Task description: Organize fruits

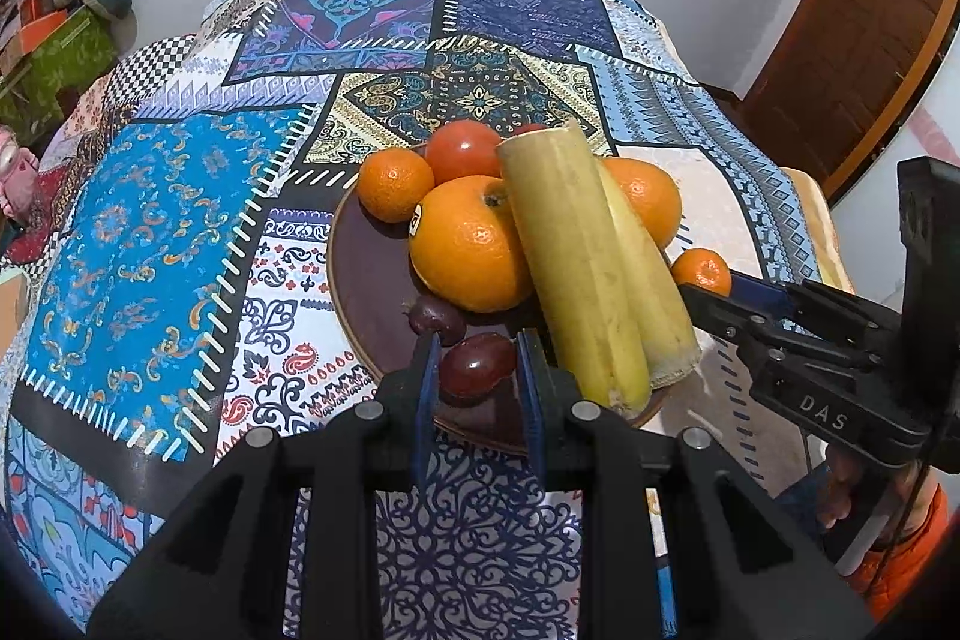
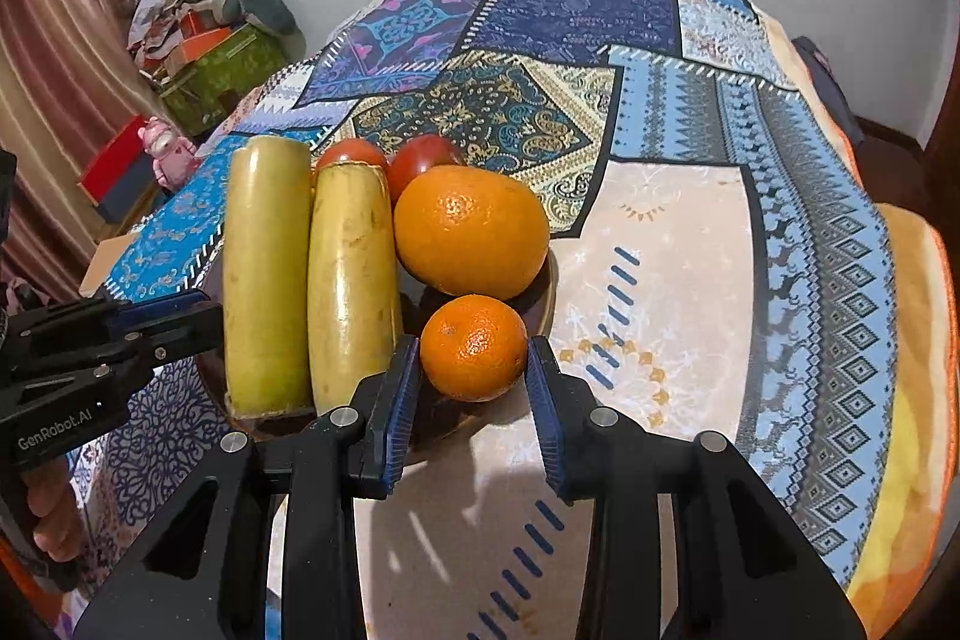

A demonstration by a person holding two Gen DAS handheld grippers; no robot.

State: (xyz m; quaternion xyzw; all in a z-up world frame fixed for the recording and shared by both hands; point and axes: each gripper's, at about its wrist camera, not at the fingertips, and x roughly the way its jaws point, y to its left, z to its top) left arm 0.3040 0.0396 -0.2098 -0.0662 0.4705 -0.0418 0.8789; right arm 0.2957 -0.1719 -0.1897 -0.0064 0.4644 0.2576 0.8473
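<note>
A dark brown plate (image 1: 366,280) holds two long yellow-green fruits (image 1: 576,256), a big orange (image 1: 468,244), a second orange (image 1: 651,199), a mandarin (image 1: 393,184), tomatoes (image 1: 462,148) and a dark plum (image 1: 435,319). My left gripper (image 1: 477,346) is shut on a small red plum (image 1: 477,364) over the plate's near rim. In the right wrist view my right gripper (image 2: 474,343) is shut on a small mandarin (image 2: 474,346) by the plate's right edge (image 2: 549,292). Each gripper also shows at the side of the other's view.
A patterned patchwork cloth (image 1: 180,232) covers the whole table. Boxes and cushions (image 1: 54,40) are piled beyond the table's left side, and a wooden door (image 1: 864,40) stands at the right. A person's hand (image 2: 51,514) holds the left gripper's handle.
</note>
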